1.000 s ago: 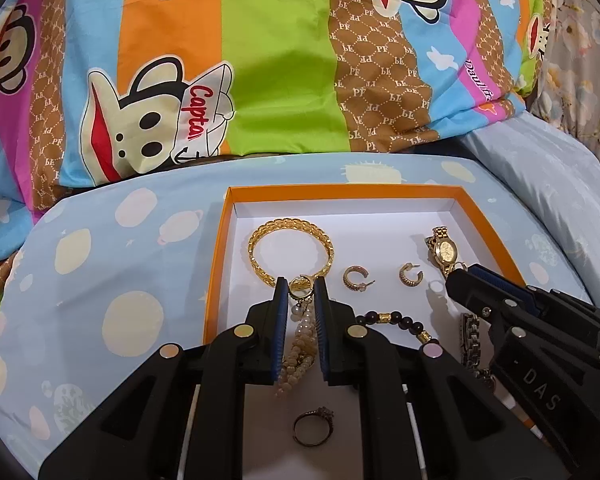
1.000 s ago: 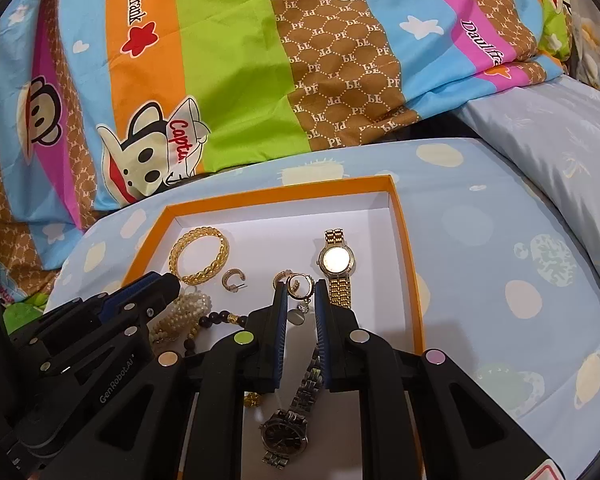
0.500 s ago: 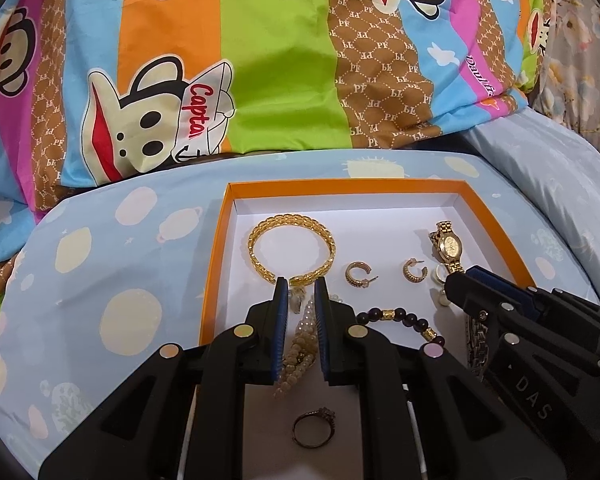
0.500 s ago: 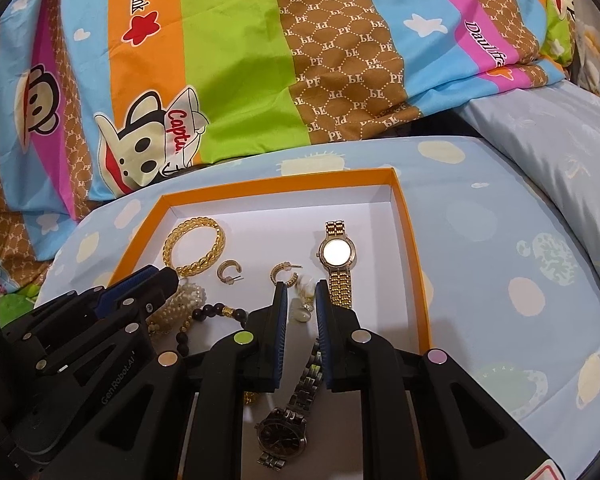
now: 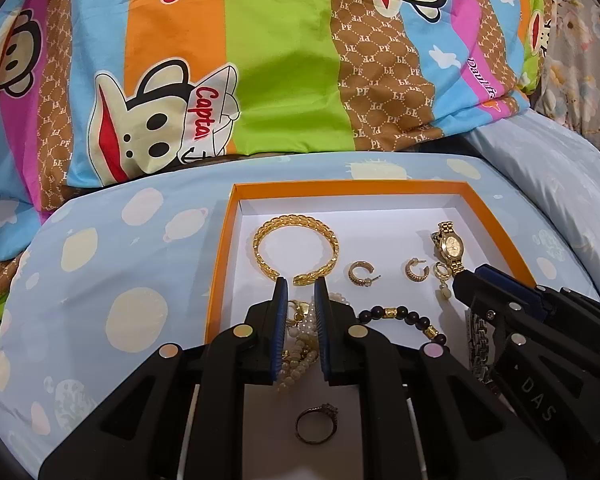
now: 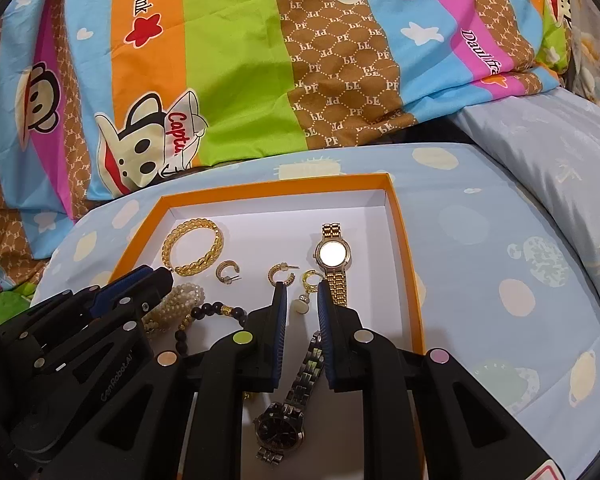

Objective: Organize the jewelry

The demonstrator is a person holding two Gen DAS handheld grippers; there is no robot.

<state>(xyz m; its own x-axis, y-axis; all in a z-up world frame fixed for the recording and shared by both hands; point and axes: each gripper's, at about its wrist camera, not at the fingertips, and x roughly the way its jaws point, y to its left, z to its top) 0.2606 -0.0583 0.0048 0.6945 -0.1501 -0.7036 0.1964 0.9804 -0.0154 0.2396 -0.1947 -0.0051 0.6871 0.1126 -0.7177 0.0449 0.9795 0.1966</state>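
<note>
I see left gripper (image 5: 301,285) jaws slightly apart over pearl bracelet (image 5: 300,350); right gripper (image 6: 301,289) jaws parted around drop earring (image 6: 306,289), gripping nothing; both over orange box (image 6: 408,256).

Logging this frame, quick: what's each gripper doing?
Left gripper: open, over the white pearl bracelet.
Right gripper: open, gold pearl-drop earring between its fingers.

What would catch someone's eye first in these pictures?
Probably the loud striped cartoon-monkey bedding behind everything. Next, the orange-rimmed box on the pale blue sheet, with a gold bangle at its far left and a gold watch at far right.
</note>
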